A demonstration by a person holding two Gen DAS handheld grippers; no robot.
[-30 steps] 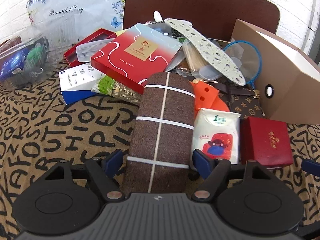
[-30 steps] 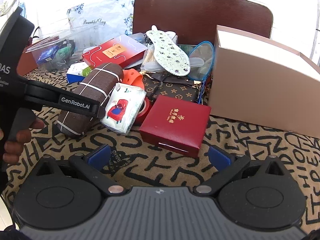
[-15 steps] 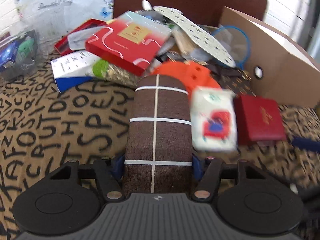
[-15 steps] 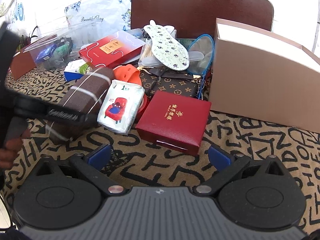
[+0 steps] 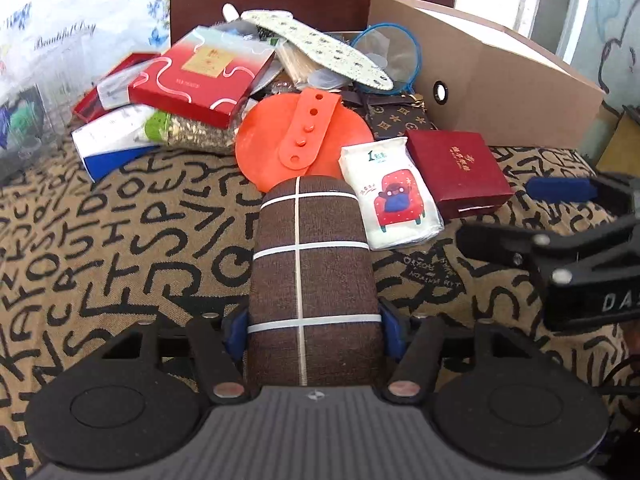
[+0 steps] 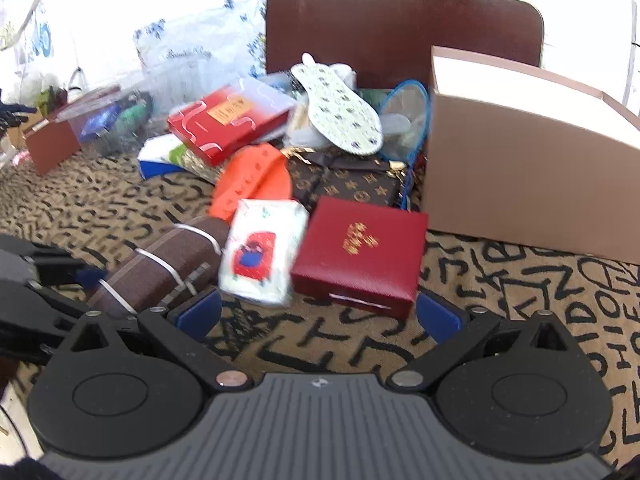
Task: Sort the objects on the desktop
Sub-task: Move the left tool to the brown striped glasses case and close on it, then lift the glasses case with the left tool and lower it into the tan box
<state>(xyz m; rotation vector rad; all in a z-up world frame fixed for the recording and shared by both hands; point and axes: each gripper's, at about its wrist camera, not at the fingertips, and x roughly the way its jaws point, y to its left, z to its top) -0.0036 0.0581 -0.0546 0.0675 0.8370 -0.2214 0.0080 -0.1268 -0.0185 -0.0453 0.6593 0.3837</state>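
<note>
My left gripper (image 5: 313, 330) is shut on a brown case with white lines (image 5: 310, 264), clamped at its near end; the case also shows in the right wrist view (image 6: 160, 264). My right gripper (image 6: 318, 314) is open and empty, just in front of a dark red box (image 6: 360, 254) and a white tissue pack (image 6: 260, 252). Both also show in the left wrist view: the red box (image 5: 456, 172) and the tissue pack (image 5: 390, 194). An orange round lid (image 5: 300, 136) lies behind the case.
A pile at the back holds a red gift box (image 5: 200, 76), an insole (image 5: 320, 52), a monogram wallet (image 5: 396, 116) and a blue-rimmed net (image 5: 390, 54). A large cardboard box (image 6: 528, 160) stands at the right. A clear container (image 6: 108, 120) sits far left. A patterned cloth (image 5: 120, 240) covers the table.
My left gripper closed on the brown case and drew it back out of the pile, uncovering the orange lid. My right gripper moved closer to the red box and tissue pack.
</note>
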